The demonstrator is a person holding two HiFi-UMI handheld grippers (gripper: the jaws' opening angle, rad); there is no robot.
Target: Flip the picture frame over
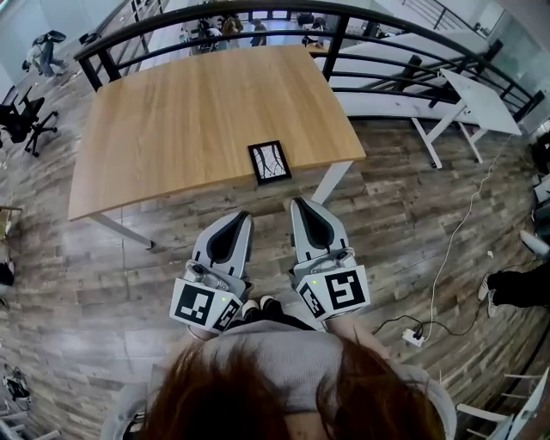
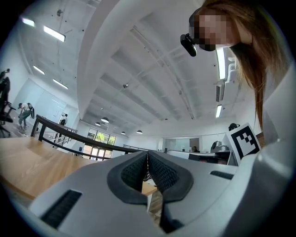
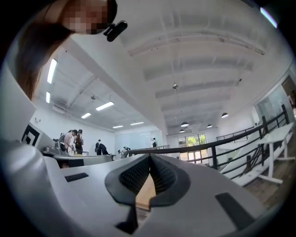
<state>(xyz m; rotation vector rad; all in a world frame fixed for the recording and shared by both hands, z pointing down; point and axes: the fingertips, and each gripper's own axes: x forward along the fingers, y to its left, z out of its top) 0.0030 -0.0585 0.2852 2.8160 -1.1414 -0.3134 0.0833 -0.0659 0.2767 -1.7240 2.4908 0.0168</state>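
Observation:
A small black picture frame (image 1: 269,162) with a white picture lies flat near the front edge of the wooden table (image 1: 189,120), picture side up. My left gripper (image 1: 238,216) and right gripper (image 1: 297,204) hang side by side below that edge, off the table, both pointing toward the frame and apart from it. Both are shut with nothing between the pads. In the left gripper view the left gripper's tips (image 2: 147,152) meet; in the right gripper view the right gripper's tips (image 3: 150,155) meet too. The frame is hidden in both gripper views.
A black railing (image 1: 258,17) runs behind the table. A white desk (image 1: 468,99) stands at the right, with a cable and power strip (image 1: 415,337) on the wood floor. Office chairs (image 1: 21,116) stand at the left. People stand far off in the room (image 3: 71,139).

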